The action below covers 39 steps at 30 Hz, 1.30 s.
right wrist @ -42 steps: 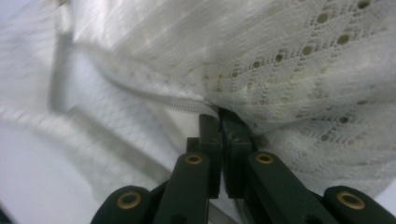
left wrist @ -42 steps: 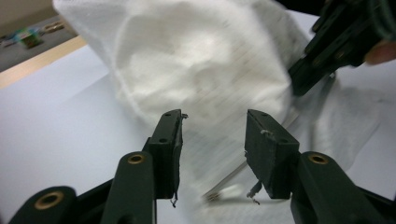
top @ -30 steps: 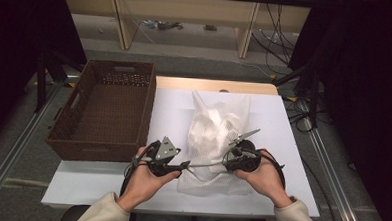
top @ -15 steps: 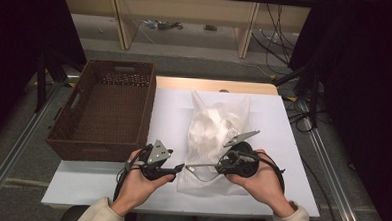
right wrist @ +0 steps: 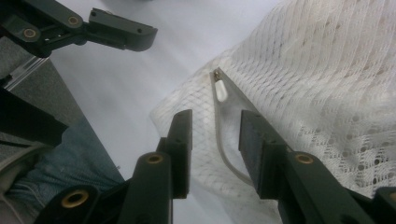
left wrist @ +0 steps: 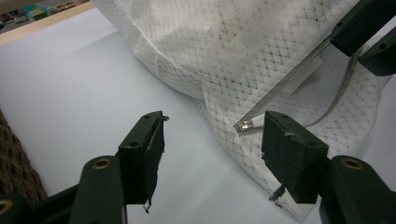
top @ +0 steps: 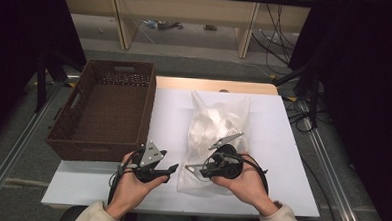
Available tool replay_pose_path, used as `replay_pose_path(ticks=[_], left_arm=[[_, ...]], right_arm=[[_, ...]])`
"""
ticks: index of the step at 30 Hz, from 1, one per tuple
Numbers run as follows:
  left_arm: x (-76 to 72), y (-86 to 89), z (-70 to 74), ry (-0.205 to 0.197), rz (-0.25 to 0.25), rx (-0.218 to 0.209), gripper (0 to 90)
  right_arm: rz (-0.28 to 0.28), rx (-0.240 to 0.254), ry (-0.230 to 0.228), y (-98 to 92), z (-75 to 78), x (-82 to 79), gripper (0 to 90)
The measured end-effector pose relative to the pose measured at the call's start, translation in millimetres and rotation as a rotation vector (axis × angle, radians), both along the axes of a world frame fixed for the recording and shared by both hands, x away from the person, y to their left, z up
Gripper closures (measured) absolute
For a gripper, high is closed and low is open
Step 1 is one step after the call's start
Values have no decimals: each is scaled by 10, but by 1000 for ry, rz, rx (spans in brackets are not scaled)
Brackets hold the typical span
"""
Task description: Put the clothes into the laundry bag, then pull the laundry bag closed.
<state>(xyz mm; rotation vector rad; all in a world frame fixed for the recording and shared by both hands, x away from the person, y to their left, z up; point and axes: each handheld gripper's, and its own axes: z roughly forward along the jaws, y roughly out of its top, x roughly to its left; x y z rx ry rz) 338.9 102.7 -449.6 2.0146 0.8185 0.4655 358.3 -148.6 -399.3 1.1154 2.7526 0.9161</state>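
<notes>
Near table [top: 280,194] edge: left gripper [top: 174,168] fingers apart, nothing between, just left of the mesh bag [top: 215,134]. Right gripper [top: 191,169] over the bag's near end, fingers have just been opening, now apart, straddling the zipper [right wrist: 219,91] without pressing it. The two grippers' tips are near each other, tight gap. Bag lies mid-table, long axis running away, white contents inside. Brown basket [top: 104,111] at left, hanging over the table's left edge. Bare table between bag and basket, more on the right.

Empty brown wicker basket [top: 104,111], white table [top: 282,144]
</notes>
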Motion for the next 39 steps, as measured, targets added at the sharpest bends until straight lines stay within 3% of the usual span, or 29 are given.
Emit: replay_pose_path(ticks=[7,16,19,21,22,28,29,34,36,37,39], left_arm=[[0,-15,-4,-7,12,-17,384],[3,-12,-5,-9,19,-14,383],[9,5,8,-7,15,-1,383],[9,-8,-7,2,26,-25,383],[20,2,-7,-3,17,-10,383],[43,-17,-42,48,15,27,395],[44,-27,-47,49,18,31,398],[71,-43,-88,61,12,34,404],[89,-36,-95,57,1,55,408],[90,-36,-100,66,-2,57,410],[80,-57,-125,83,8,45,412]], right_arm=[[-19,-4,7,8,5,3,655],[-4,4,-5,-2,5,6,653],[-18,8,-11,-5,6,12,658],[-24,6,-5,-3,0,11,669],[-36,-4,1,4,-7,7,677],[-11,6,14,31,-93,37,703],[-41,3,31,34,-93,23,710],[-43,7,12,19,-126,56,746],[-39,2,7,38,-136,59,752],[-57,-5,23,57,-136,51,755],[-46,-5,9,90,-161,71,765]])
